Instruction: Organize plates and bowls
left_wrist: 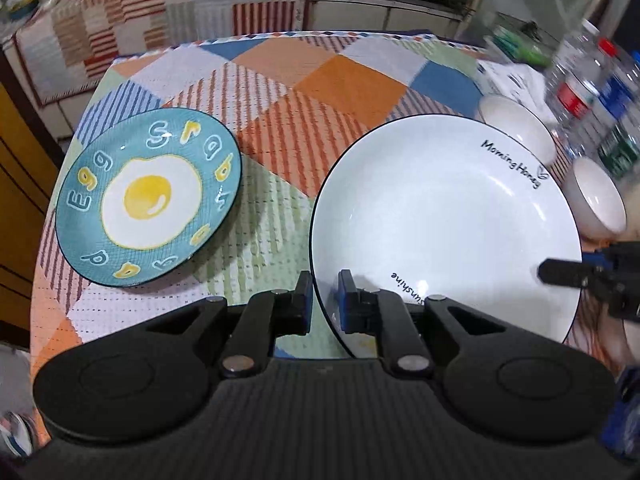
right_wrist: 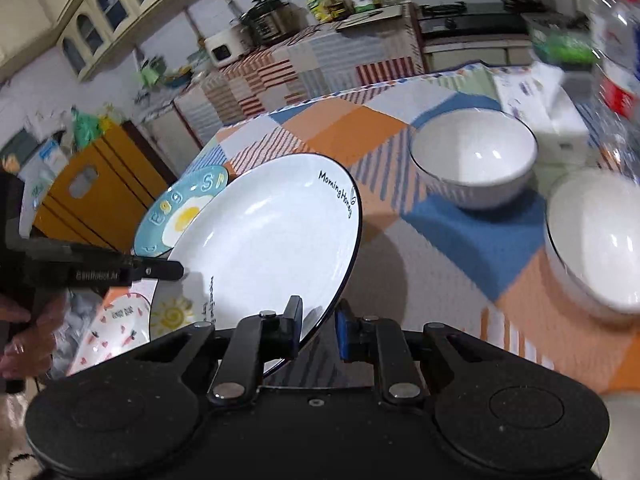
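Egg plate [left_wrist: 148,198]: round, teal, glossy, a fried egg painted on it; flat on the checked woven tablecloth [left_wrist: 280,92].
Left gripper [left_wrist: 325,300]: black with blue pads, nipped onto the near rim of the white plate [left_wrist: 444,216].
White plate: round, deep, glazed, thin dark rim, lifted and tilted above the cloth.
Right gripper [right_wrist: 319,330]: nipped onto the white plate's opposite rim.
Bowls [right_wrist: 474,156]: two, white, smooth, on the cloth right of the plate.
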`<state>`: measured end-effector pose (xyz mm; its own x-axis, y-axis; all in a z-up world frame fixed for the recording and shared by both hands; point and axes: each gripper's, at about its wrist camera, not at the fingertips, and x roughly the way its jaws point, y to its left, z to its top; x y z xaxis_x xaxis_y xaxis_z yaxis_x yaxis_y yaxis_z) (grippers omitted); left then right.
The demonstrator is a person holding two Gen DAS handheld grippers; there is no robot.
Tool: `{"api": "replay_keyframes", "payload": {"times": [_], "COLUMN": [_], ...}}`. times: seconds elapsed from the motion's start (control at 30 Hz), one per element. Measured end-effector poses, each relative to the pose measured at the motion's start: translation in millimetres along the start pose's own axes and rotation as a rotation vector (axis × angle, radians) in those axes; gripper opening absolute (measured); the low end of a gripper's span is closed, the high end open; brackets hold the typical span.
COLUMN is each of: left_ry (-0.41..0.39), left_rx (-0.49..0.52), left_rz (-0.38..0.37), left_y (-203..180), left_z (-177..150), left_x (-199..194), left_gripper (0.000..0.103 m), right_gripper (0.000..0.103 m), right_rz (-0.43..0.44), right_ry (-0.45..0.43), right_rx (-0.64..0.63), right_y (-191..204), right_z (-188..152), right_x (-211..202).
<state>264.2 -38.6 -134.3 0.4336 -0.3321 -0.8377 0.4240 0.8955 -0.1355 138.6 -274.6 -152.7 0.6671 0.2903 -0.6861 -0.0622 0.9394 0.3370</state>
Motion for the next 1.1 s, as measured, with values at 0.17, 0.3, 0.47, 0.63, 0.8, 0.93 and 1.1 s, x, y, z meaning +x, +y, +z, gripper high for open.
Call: {"api": "replay_keyframes", "payload": {"times": [0.17,0.3,0.47,0.63,0.8,0.93,1.1], "left_ry": [0.0,0.015,0.04,0.047,0.036,0.067,0.051], "left_rx": [-0.006,0.001,-0.002,-0.008,-0.025,-0.057,-0.019], "left_rz": [0.018,0.026,0.049,0.05,0.034,0.008,0.006], "left_y": [1.8,3.2,3.7,1.0,1.0,2.7,-1.2], "left_z": [14.6,22.3,24.2,19.1,15.2,14.0,9.8], "left_x": [17.5,30.8,50.9,60.7,57.0,52.2,30.5], "left_gripper": [0.011,0.011,0.011,0.011,0.011,0.013,0.016], "right_gripper": [0.022,0.022,0.022,0.022,0.023,0.028,0.037], "right_rz": [-0.012,-0.015,-0.027,-0.054,-0.08,-0.126,-0.218], "right_ry": [0.025,0.055,0.082,0.103,0.1,0.118,0.107], "right_rx": [-0.053,-0.053,-0.042,-0.028,-0.018,-0.003,0.024], "right_y": [-2.8,-13.5,-19.8,-24.8,-27.9,-25.7,-14.0], "right_z": [17.3,28.5,34.0,32.9,29.0,24.8,32.0], "right_x": [18.2,35.8,51.6,63.3,66.7,73.5,49.7]}}
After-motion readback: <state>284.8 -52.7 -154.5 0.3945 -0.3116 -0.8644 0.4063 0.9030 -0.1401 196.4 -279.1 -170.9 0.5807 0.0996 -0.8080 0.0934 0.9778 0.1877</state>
